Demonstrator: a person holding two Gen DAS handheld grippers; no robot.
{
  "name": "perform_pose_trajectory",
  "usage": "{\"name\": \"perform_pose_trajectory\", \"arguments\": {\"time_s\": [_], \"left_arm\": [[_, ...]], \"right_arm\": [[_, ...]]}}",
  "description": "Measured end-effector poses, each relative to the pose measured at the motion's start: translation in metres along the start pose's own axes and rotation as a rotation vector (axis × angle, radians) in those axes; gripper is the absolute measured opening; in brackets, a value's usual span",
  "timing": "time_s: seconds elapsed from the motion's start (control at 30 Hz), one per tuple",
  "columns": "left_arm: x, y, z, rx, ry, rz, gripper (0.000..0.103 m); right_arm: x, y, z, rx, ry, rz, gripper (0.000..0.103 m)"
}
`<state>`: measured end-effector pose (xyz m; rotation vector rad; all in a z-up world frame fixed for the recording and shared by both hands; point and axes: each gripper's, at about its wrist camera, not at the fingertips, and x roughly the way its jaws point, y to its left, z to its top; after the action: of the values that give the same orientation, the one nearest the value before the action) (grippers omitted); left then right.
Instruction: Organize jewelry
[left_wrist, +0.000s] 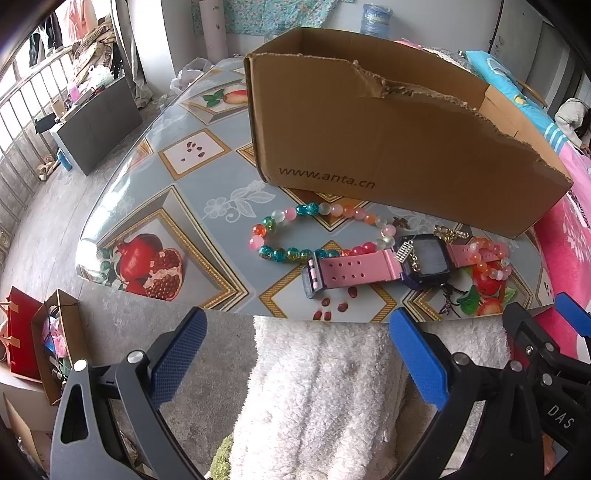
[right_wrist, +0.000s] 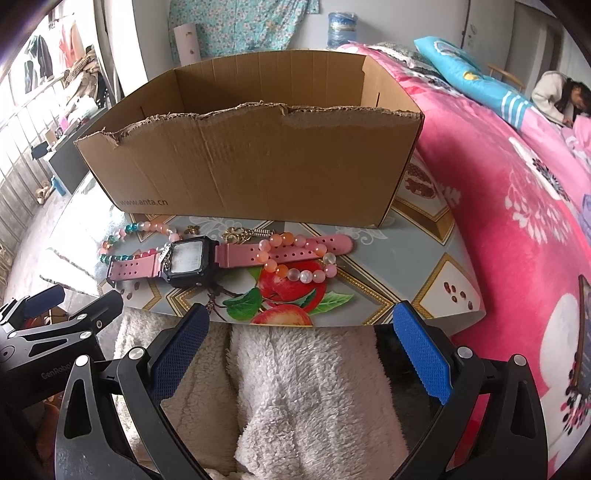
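Note:
A pink-strapped watch (left_wrist: 373, 267) (right_wrist: 192, 258) lies on the table in front of a torn cardboard box (left_wrist: 388, 147) (right_wrist: 258, 162). A multicolour bead bracelet (left_wrist: 295, 232) (right_wrist: 125, 236) lies at its left end. A pink-orange bead bracelet (left_wrist: 491, 254) (right_wrist: 295, 258) lies over its right strap. Gold trinkets (left_wrist: 448, 233) (right_wrist: 240, 234) sit behind the watch. My left gripper (left_wrist: 295, 354) is open and empty, short of the table edge. My right gripper (right_wrist: 303, 350) is open and empty, also short of the edge.
The table (left_wrist: 177, 206) (right_wrist: 424, 266) has a fruit-print cover. A white fluffy garment (left_wrist: 321, 398) (right_wrist: 295, 398) fills the space below both grippers. A pink bedspread (right_wrist: 517, 206) lies to the right. Boxes and bags (left_wrist: 44, 343) stand on the floor left.

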<state>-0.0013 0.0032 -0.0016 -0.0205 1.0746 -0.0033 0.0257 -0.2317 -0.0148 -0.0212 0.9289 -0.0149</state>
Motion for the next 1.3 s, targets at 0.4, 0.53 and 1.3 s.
{"name": "perform_pose_trajectory", "arguments": {"time_s": [0.4, 0.53, 1.3], "left_arm": [[0.003, 0.001, -0.001, 0.011, -0.015, 0.018, 0.097], [0.003, 0.002, -0.001, 0.021, -0.021, 0.026, 0.097], [-0.022, 0.03, -0.001, 0.015, -0.233, -0.26, 0.097]], "right_arm": [[0.001, -0.002, 0.002, 0.005, -0.009, -0.017, 0.096], [-0.001, -0.005, 0.003, 0.013, -0.033, -0.024, 0.096], [-0.026, -0.024, -0.006, -0.163, -0.291, 0.114, 0.093]]}}
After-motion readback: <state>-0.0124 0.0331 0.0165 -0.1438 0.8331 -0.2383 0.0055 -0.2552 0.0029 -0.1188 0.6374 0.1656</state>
